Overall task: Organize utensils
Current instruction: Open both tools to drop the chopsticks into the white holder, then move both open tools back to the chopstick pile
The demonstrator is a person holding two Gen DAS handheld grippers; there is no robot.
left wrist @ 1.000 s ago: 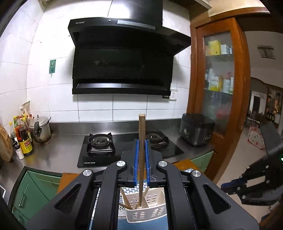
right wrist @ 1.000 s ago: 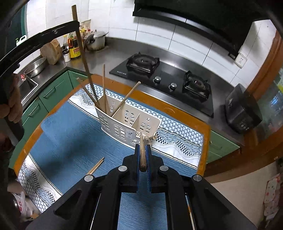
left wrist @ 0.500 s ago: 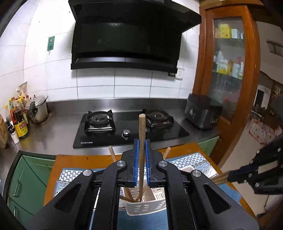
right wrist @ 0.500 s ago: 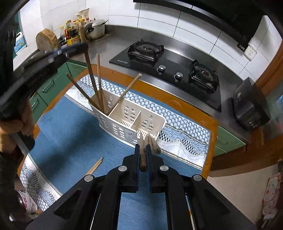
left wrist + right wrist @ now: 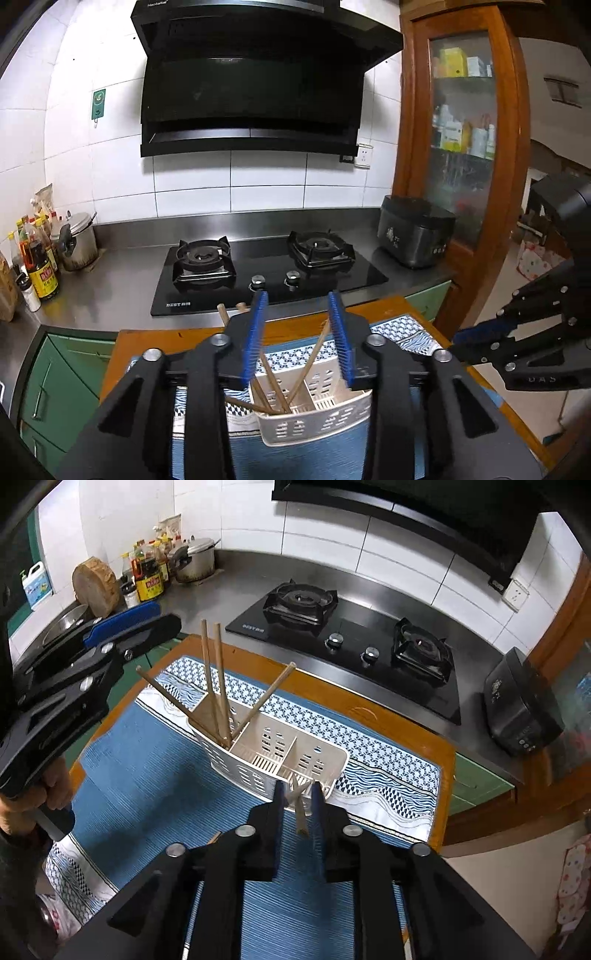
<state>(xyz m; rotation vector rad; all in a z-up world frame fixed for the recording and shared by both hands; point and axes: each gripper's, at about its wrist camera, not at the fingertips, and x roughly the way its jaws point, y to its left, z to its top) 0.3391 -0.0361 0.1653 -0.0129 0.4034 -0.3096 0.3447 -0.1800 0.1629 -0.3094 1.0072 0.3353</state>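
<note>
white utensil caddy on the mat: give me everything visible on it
The white utensil caddy looks like perforated plastic: a long rectangular basket with slotted walls, a grated floor and dividers forming compartments. It stands upright on the blue striped mat, angled to the table edge. Four wooden chopsticks lean fanned out in its end compartment near the left tool; the middle looks empty. More chopsticks sit at the other end, between the right tool's parted fingers. Neither tool visibly touches it.

Wooden tabletop (image 5: 406, 731) here, a blue patterned cloth (image 5: 147, 775) spread over most of it. On the cloth stands a white slotted utensil caddy (image 5: 258, 771), and one loose chopstick (image 5: 215, 837) lies nearby.
</note>
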